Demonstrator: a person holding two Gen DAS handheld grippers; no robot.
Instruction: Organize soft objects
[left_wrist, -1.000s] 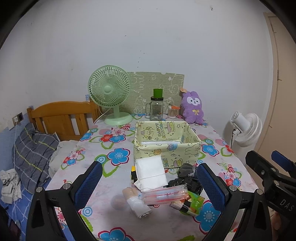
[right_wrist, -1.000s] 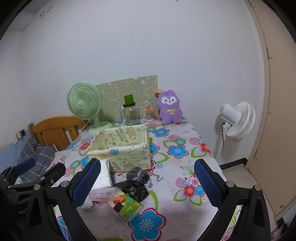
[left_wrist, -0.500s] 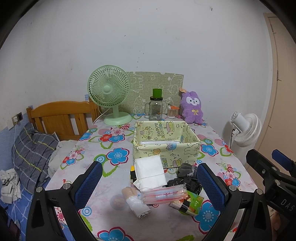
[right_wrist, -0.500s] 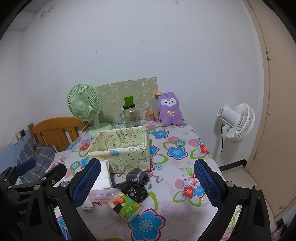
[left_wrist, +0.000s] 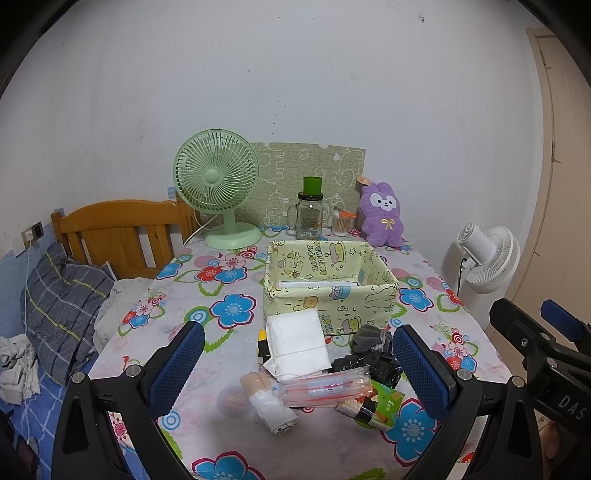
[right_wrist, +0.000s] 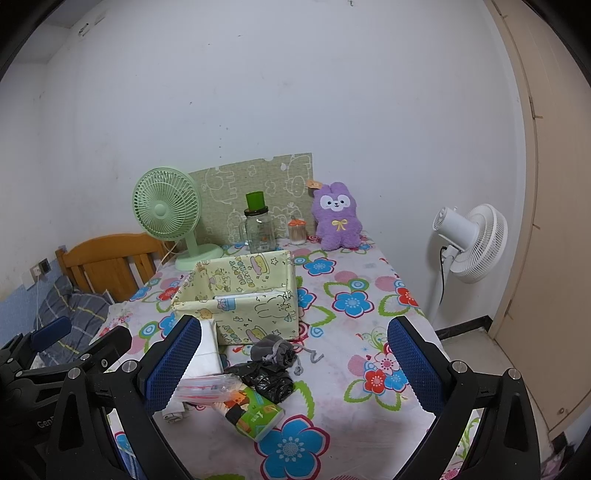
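Both of your grippers hang above the near edge of the flowered tabletop (left_wrist: 229, 435), and neither holds anything: the left gripper (left_wrist: 295, 369) has its blue-padded fingers spread wide, and so does the right gripper (right_wrist: 293, 365).

The soft things lie in a loose heap just in front of the pale yellow cartoon-print fabric box (left_wrist: 328, 284), which stands open and looks nearly empty apart from a flat pale item inside. In the heap you have a white folded tissue pack (left_wrist: 297, 343), a grey drawstring pouch (right_wrist: 273, 349), a crumpled black plastic bag (right_wrist: 264, 378), a clear plastic sleeve with red print (left_wrist: 325, 386) and a small green carton (right_wrist: 258, 411).

You likely pick first. Take the top, free piece rather than digging:

- The white pack sits nearest the box and leans on it; close across its short sides from above.
- Grip the grey pouch by its body, not its trailing cord (right_wrist: 310, 358), which could snag.
- The black bag will probably collapse, so pinch a thick fold.

Keep your other gripper clear of the box rim.
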